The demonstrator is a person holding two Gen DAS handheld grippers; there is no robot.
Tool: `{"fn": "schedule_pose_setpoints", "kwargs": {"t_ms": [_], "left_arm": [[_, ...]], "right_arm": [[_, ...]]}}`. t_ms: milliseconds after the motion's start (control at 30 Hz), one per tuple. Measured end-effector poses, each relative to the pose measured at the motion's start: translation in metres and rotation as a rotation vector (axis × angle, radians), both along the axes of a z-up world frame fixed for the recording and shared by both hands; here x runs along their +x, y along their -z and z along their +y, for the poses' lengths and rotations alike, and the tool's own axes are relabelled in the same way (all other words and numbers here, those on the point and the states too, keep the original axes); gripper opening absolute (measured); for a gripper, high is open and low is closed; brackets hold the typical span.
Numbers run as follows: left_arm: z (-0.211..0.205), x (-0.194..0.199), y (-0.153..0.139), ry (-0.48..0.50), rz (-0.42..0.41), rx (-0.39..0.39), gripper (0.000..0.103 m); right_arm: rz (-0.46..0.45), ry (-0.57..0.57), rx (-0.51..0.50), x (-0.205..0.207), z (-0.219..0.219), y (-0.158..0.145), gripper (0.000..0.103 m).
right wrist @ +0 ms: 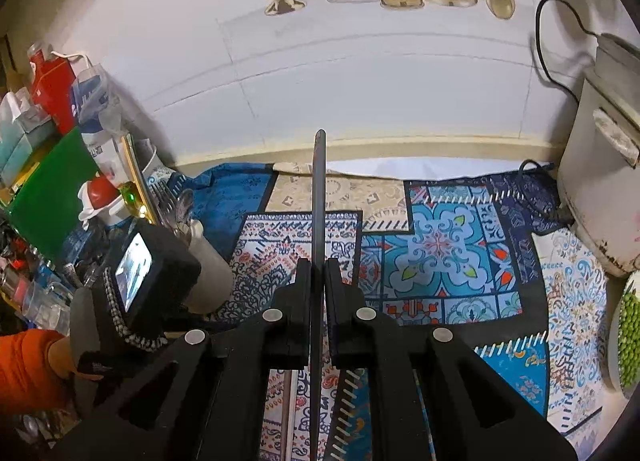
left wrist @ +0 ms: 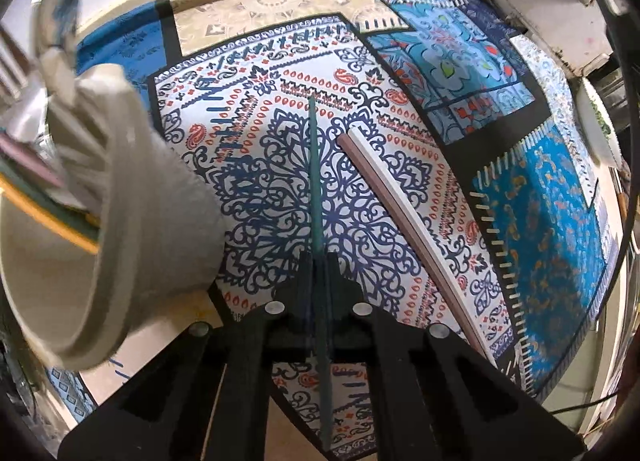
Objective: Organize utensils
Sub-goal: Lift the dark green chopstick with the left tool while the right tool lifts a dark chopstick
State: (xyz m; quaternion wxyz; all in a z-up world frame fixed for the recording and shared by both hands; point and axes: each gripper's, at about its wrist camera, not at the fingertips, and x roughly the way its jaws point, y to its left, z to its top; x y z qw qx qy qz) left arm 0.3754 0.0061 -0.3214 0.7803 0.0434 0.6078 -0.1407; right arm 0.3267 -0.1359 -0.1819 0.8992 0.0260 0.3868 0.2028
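Note:
My left gripper (left wrist: 318,257) is shut on a thin green chopstick (left wrist: 314,165) that points forward above the patterned cloth (left wrist: 540,189). A pink and a white chopstick (left wrist: 400,213) lie side by side on the cloth to its right. A beige utensil holder (left wrist: 132,201) stands tilted at left with a spoon (left wrist: 60,1) and sticks in it. My right gripper (right wrist: 318,265) is shut on a dark grey chopstick (right wrist: 319,197) that points up and away. The holder (right wrist: 208,261) with forks shows at left behind the left gripper's camera (right wrist: 140,273).
A white rice cooker (right wrist: 600,189) with a black cord stands at right, a bowl of green peas (right wrist: 630,341) in front of it. Boxes, a green board (right wrist: 52,197) and bottles crowd the left side. The tiled wall (right wrist: 360,81) is behind.

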Motion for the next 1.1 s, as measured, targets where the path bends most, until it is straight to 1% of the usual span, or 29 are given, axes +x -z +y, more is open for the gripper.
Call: {"fn": "schedule_pose_setpoints", "kwargs": {"t_ms": [100,233,367,767,900,967,1100], "left_arm": [[0.009,-0.011,-0.016,-0.035,-0.041,-0.048,0.003],[0.023,-0.029,-0.046,-0.073,-0.120,-0.100,0.003],[0.028,-0.046,-0.076,-0.112,-0.213,-0.113,0.003],[0.069,-0.079,-0.152,-0.229,-0.419,-0.175,0.000],[0.081,-0.081,-0.169,-0.253,-0.473,-0.183,0.000],[0.088,-0.083,-0.176,-0.266,-0.496,-0.168,0.000],[0.106,-0.088,-0.173,-0.318,-0.501,-0.134,0.000]], "right_arm": [[-0.015,-0.002,0.000,0.001,0.001,-0.006,0.006],[-0.032,-0.012,0.004,0.002,0.006,-0.012,0.006],[-0.050,-0.038,0.017,0.004,0.018,-0.019,0.006],[-0.123,-0.155,0.026,0.014,0.072,-0.045,0.006],[-0.148,-0.186,0.033,0.020,0.090,-0.052,0.006],[-0.163,-0.198,0.036,0.024,0.099,-0.054,0.006],[-0.178,-0.221,0.053,0.031,0.115,-0.058,0.006]]}}
